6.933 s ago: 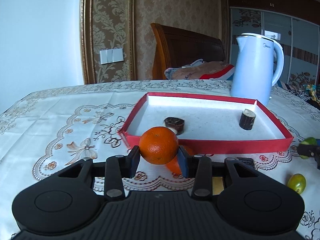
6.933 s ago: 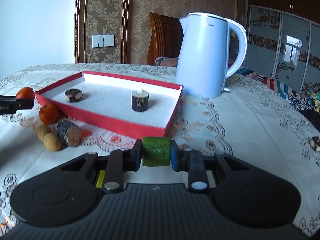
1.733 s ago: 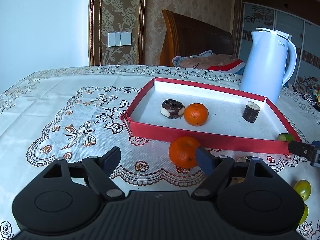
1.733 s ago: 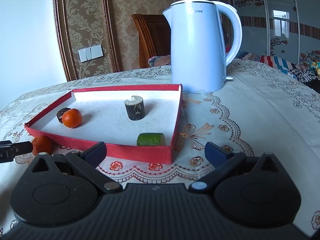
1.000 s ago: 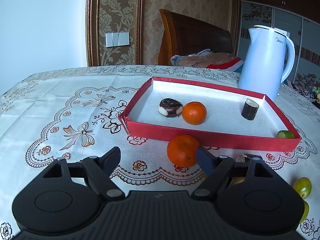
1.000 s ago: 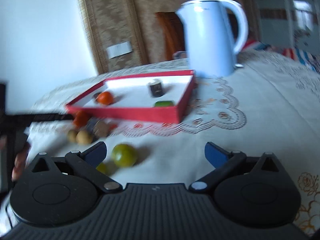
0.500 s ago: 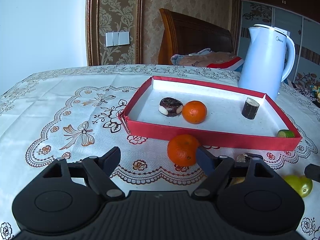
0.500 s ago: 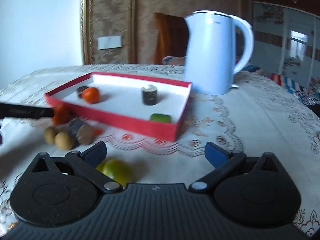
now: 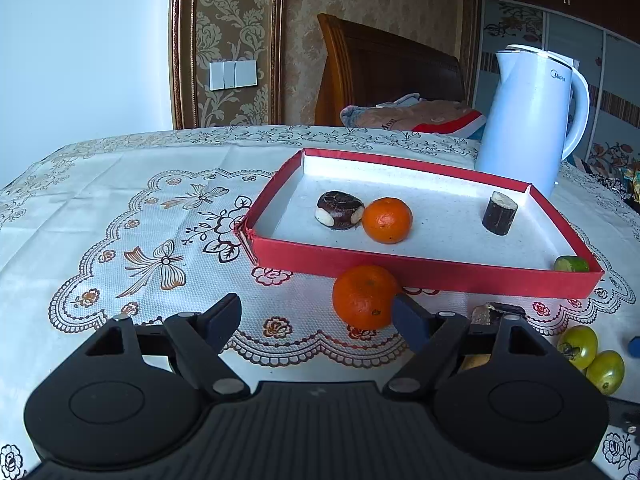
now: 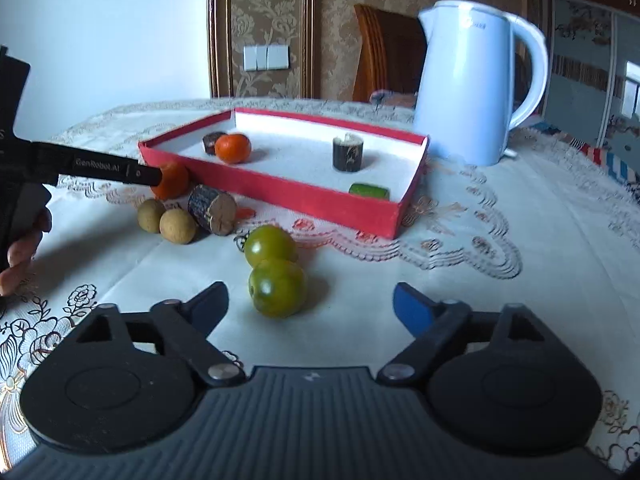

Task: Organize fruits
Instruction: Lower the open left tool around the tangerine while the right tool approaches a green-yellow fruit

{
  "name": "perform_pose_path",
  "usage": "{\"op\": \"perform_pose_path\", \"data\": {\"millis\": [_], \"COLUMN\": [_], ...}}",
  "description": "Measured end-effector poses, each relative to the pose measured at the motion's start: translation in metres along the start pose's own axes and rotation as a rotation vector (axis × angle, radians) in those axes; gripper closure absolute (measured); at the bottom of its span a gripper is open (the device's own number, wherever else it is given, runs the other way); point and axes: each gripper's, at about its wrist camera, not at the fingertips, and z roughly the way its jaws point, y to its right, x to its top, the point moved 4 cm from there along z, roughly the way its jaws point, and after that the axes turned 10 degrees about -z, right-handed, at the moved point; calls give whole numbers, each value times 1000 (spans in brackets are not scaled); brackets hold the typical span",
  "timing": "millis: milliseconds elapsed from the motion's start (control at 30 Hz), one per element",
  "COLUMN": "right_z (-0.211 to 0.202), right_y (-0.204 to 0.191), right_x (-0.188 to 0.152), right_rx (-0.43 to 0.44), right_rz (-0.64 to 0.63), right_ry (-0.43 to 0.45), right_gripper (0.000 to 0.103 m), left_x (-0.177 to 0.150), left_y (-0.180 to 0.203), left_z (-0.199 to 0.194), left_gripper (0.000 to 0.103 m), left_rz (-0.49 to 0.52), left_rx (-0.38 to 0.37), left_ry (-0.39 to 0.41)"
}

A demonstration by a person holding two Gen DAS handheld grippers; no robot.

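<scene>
Left wrist view puts the loose orange [image 9: 364, 297] on the desk [image 9: 120, 200], just in front of the red tray's [image 9: 424, 274] near wall, and my left hand-held gripper [image 9: 318, 318] is released, fingers spread wide, with the orange sitting against the inner side of the right-hand finger rather than centred. Inside the tray lie another orange [image 9: 387, 220], a dark round fruit [image 9: 340, 209] touching it, a dark cut stub [image 9: 499, 213] and a green piece [image 9: 571, 264] in the near right corner.

From the right wrist, two green fruits [image 10: 276, 270] rest on the cloth, touching one another, just ahead of my right hand-held gripper [image 10: 310, 304], which is also released and holds nothing. Beyond them are two tan round fruits [image 10: 166, 219] and a brown log-like piece [image 10: 212, 210], all outside the tray. A white kettle [image 10: 468, 92] stands behind it.

I judge this the pick-up step: each side is lining up on its next fruit. The left needs to shift rightwards to centre the orange before closing; the right must advance and take only the nearer green one without knocking its neighbour.
</scene>
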Motion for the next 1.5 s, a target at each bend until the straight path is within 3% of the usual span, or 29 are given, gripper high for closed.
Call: {"op": "perform_pose_path", "data": {"millis": [167,1000,1167,1233,1500], "right_z": [3,11,10,10,10], "right_y": [-1,-1,-7,-9,-10], "right_x": [0,7,8,9,8], "right_rx": [0,-36,-14,-7,-9], "right_rz": [-4,6,-27,-37,-42], "right_ry": [-9,-24,-14,-10,-8], "right_gripper": [32,32,58,64,69], "left_x": [-1,-2,-1,0,-1], "left_y": [1,2,2,1,2], "left_z": [1,3,1,1,-1], "left_gripper": [21,21,21,21,21], "left_rz": [7,14,17,10,10], "left_rx": [1,3,-5,-8,-23], "left_ry": [-2,-13,-2,-1,3]}}
